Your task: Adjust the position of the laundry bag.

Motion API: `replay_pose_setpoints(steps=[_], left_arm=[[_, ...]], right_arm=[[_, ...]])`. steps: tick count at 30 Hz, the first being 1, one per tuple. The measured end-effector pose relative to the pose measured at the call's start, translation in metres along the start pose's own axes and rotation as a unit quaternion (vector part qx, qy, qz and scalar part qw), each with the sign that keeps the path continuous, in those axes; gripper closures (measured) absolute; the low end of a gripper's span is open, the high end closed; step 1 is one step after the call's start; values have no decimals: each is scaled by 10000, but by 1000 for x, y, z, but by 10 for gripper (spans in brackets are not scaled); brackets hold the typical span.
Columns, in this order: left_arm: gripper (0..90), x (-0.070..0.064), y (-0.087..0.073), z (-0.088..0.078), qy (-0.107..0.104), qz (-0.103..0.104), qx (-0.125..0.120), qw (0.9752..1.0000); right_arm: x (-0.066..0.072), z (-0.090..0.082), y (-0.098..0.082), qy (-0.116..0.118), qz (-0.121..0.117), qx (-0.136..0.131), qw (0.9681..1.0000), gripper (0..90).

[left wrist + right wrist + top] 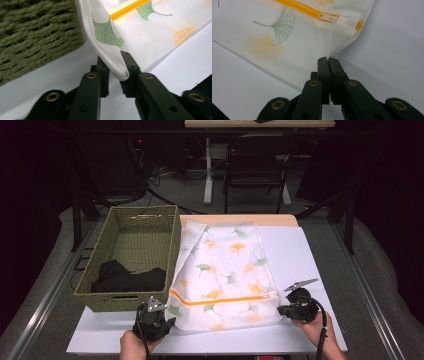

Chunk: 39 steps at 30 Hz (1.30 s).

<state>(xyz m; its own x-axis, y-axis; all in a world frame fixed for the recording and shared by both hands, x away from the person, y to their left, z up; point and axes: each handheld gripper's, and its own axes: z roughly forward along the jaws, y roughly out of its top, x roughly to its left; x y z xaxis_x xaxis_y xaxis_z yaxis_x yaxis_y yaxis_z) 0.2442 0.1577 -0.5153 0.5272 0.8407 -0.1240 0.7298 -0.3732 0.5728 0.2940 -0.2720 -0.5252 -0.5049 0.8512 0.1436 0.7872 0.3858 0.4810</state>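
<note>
A white mesh laundry bag (225, 265) printed with green and orange ginkgo leaves lies flat on the white table (295, 250). Its orange zipper (225, 298) runs across near the front edge. My left gripper (167, 322) is at the bag's front left corner. In the left gripper view the stitched hem of the bag (150, 37) sits pinched between the jaws of the left gripper (114, 62), and that corner is lifted off the table. My right gripper (281, 310) is at the front right corner. There the right gripper (328, 60) is shut on the bag's edge (294, 45), just below the zipper pull (324, 16).
A green woven basket (107, 302) stands at the table's left, touching the bag's side, with a black garment (127, 277) inside. Its wall (37, 32) is close to my left gripper. A dark chair (257, 165) stands beyond the table.
</note>
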Motion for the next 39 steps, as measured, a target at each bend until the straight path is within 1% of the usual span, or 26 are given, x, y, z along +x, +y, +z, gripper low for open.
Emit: replay_pose_setpoints(steps=[1,2,3,4,6,7,8,12,14,15,18,23,24,25,28,29,30,32,33,35,36,37,38,39], left_arm=[[828,0,0,1,-31,37,54,10000],[838,0,0,1,-31,37,54,10000],[845,0,0,3,-67,63,115,9999],[848,0,0,5,-55,64,116,9999],[853,0,0,7,-84,77,148,9998],[854,0,0,7,-84,77,148,9998],[855,-1,-1,9,-104,13,168,9998],[860,-1,-1,11,-131,-2,213,9997],[861,-1,-1,12,-140,5,231,9996],[862,-1,-1,13,-150,-35,221,9996],[864,-2,-1,16,-190,-46,240,9995],[864,-3,-1,18,-234,-20,300,9993],[864,-3,-2,18,-272,5,331,9991],[863,-4,-2,19,-312,-27,356,9989],[860,-4,-2,20,-330,-5,389,9987],[856,-4,-2,20,-348,27,421,9985],[852,-4,-3,21,-384,14,442,9983],[822,-4,-3,20,-391,29,455,9982],[792,-4,-3,19,-406,15,474,9980],[661,-3,-3,17,-437,13,529,9976],[598,-2,-3,15,-419,-3,528,9977],[526,-2,-4,13,-386,-21,496,9980],[463,-2,-4,10,-388,-11,476,9981],[436,-2,-4,10,-388,-11,476,9981]], right_arm=[[0,0,-1,-2,25,-7,10000,891],[0,-1,-2,-2,48,-18,10000,891],[-1,-1,-3,-31,12,-15,10000,891],[-1,-2,-3,-6,66,-6,10000,891],[-3,-3,-5,-11,68,-22,10000,891],[-3,-3,-5,-11,68,-22,10000,891],[-4,-4,-7,-24,110,-26,9999,891],[-5,-6,-9,-29,140,-19,9999,891],[-5,-6,-11,-34,99,-31,9999,892],[-5,-7,-11,-23,132,-21,9999,892],[-5,-8,-14,-25,160,-8,9999,892],[-7,-11,-19,-43,212,-8,9998,892],[-7,-12,-20,-65,212,11,9998,892],[-7,-13,-22,-42,248,17,9997,892],[-7,-16,-26,-43,288,59,9996,892],[-7,-16,-28,-42,267,59,9996,891],[-7,-16,-29,-41,283,72,9996,891],[-8,-16,-30,-44,269,98,9996,888],[-8,-16,-30,-40,258,100,9996,876],[-9,-16,-29,-26,293,119,9995,794],[-10,-16,-29,-13,306,105,9995,720],[-12,-16,-29,78,298,61,9995,668],[-13,-17,-29,84,324,56,9994,639],[-14,-17,-29,67,357,41,9993,603]])
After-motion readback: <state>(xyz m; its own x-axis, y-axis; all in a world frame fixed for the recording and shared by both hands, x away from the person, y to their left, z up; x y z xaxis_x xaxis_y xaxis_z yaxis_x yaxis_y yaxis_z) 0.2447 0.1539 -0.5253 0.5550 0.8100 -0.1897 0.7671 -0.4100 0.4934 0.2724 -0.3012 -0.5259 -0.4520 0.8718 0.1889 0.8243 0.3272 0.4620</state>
